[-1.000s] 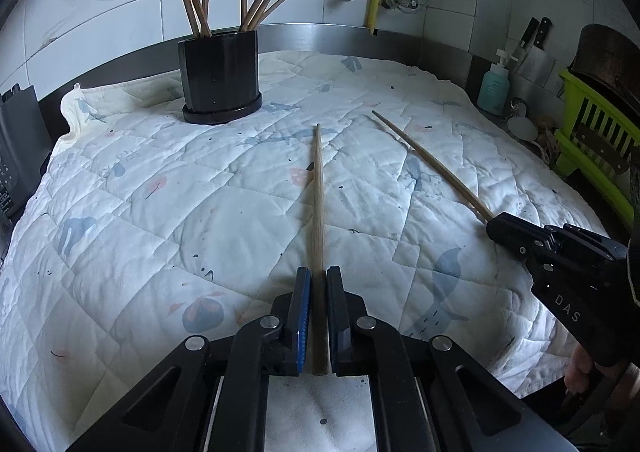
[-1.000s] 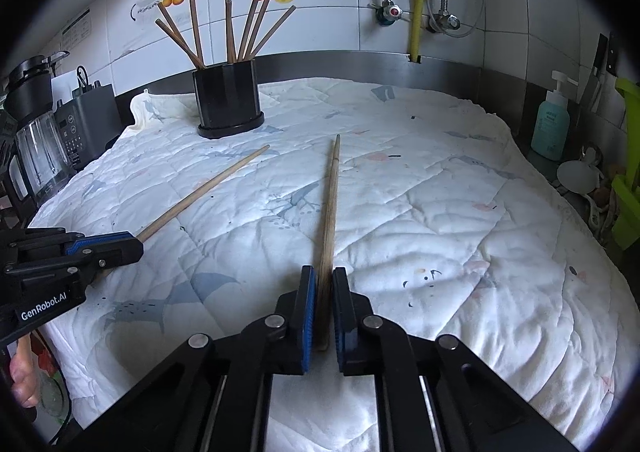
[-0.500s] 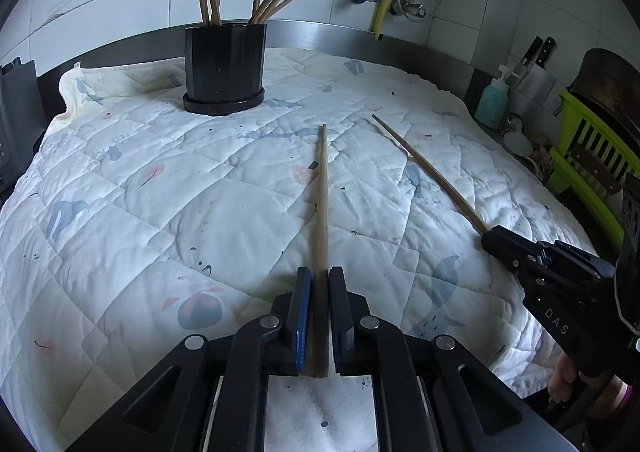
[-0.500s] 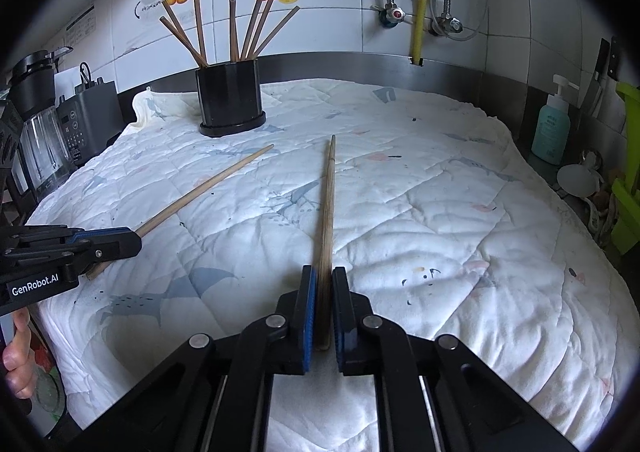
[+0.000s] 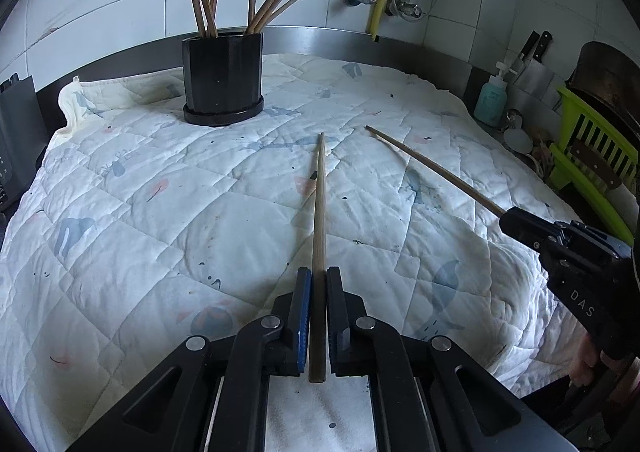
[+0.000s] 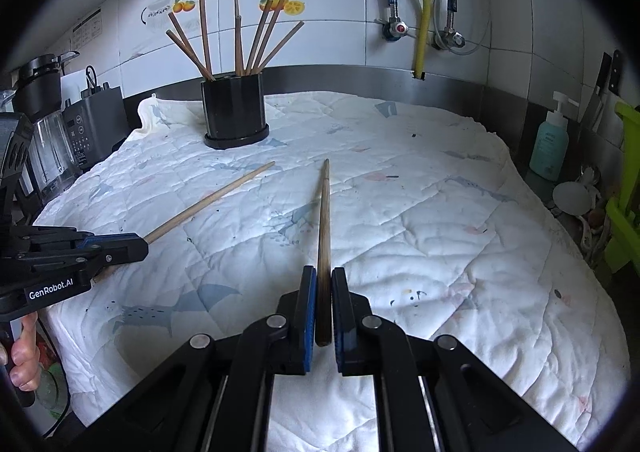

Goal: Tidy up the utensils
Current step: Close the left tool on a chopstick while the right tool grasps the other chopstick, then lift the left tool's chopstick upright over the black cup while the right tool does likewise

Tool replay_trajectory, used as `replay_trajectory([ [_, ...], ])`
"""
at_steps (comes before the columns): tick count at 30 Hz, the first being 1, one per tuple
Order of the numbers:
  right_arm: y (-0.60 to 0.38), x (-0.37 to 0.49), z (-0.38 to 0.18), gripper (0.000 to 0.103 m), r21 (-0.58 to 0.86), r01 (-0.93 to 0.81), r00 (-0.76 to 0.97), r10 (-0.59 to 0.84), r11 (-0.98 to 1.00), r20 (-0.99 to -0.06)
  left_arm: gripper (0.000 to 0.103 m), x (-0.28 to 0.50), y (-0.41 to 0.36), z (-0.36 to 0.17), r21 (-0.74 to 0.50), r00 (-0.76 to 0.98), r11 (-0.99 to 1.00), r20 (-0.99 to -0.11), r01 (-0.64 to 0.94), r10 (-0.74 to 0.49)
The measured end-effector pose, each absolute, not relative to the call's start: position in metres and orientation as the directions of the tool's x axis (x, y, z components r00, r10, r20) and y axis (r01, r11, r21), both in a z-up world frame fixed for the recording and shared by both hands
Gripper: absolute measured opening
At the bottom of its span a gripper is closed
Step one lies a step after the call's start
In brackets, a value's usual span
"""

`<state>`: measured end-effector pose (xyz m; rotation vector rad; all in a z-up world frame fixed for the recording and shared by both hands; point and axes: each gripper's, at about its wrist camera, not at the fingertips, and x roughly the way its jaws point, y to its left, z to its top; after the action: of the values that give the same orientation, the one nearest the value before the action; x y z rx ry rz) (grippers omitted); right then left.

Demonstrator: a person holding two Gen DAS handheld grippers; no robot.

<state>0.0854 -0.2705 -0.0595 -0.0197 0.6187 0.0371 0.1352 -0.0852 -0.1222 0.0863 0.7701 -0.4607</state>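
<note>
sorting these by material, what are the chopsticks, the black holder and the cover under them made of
Chopstick in the left gripper: looks like bare wood or bamboo, matte tan. Chopstick in the right gripper: same, but darker brown toward the held end. Black holder: smooth, slightly glossy, likely plastic or glazed ceramic; I cannot tell which. Cover: quilted cloth, stitched in squares, printed, stained.

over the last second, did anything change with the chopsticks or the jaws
Almost nothing changed. The left gripper stays shut on its chopstick and the right gripper on its darker chopstick, both pointing toward the black holder. Nothing was let go or picked up. The holder looks slightly nearer in both views; its chopsticks and the quilted cloth are as before.
</note>
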Motion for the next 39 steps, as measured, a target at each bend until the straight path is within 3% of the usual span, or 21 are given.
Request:
replay_trajectory([
  [17, -0.275, 0.1, 0.011, 0.01, -0.077, -0.091, 0.895, 0.048, 0.993, -0.443, 0.007, 0.144, -0.074, -0.046, -0.032, 0.702, 0.895, -0.609, 0.445, -0.371],
  [39, -0.282, 0.17, 0.108, 0.01, -0.08, -0.245, 0.879, 0.186, 0.966, -0.438, 0.007, 0.207, -0.019, 0.055, -0.068, 0.773, 0.929, -0.534, 0.364, -0.342],
])
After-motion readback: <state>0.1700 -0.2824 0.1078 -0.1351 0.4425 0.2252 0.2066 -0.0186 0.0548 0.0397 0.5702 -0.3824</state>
